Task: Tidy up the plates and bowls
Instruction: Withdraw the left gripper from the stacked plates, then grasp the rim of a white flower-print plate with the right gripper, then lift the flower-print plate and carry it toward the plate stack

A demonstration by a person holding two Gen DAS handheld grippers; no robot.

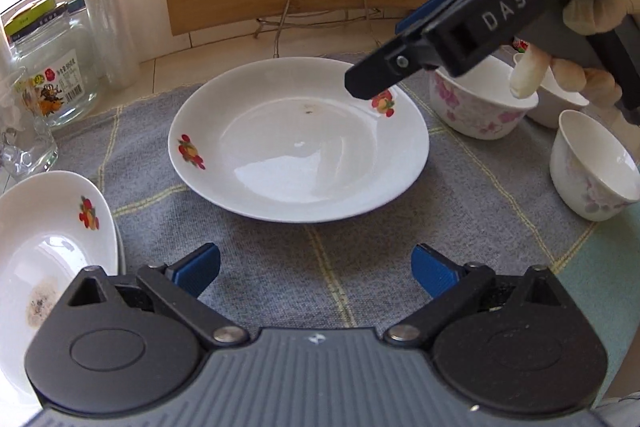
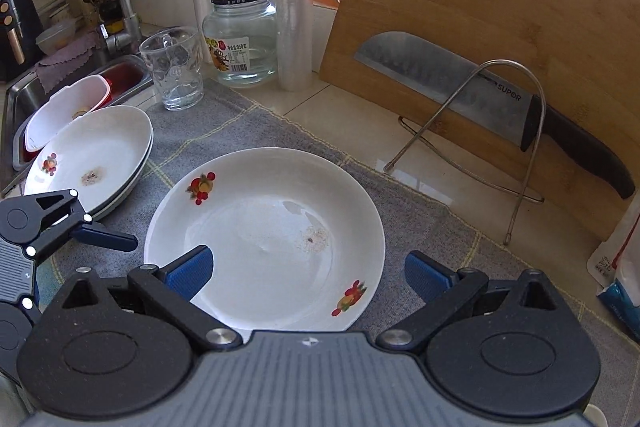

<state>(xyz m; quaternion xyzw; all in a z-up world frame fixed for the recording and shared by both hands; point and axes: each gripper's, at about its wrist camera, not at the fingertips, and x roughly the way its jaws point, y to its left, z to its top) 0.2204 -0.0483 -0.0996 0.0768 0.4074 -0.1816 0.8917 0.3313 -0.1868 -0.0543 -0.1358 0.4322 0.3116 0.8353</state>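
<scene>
Both tongs released, empty. Right tongs [image 2: 306,273] over near rim of single plate [image 2: 264,239] on grey mat [image 2: 420,223]; left tongs [image 1: 316,269] just short of it. Pinch rim squarely, lift level. Plate stack [image 2: 92,155] far left; bowls [image 1: 480,107] right of left tongs.

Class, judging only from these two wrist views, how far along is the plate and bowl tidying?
Done: two plates already sit stacked by the sink. In hand: nothing; the left hand-held gripper and right hand-held gripper are both open around the single plate on the grey mat. Left: that plate and the bowls standing separately.
</scene>
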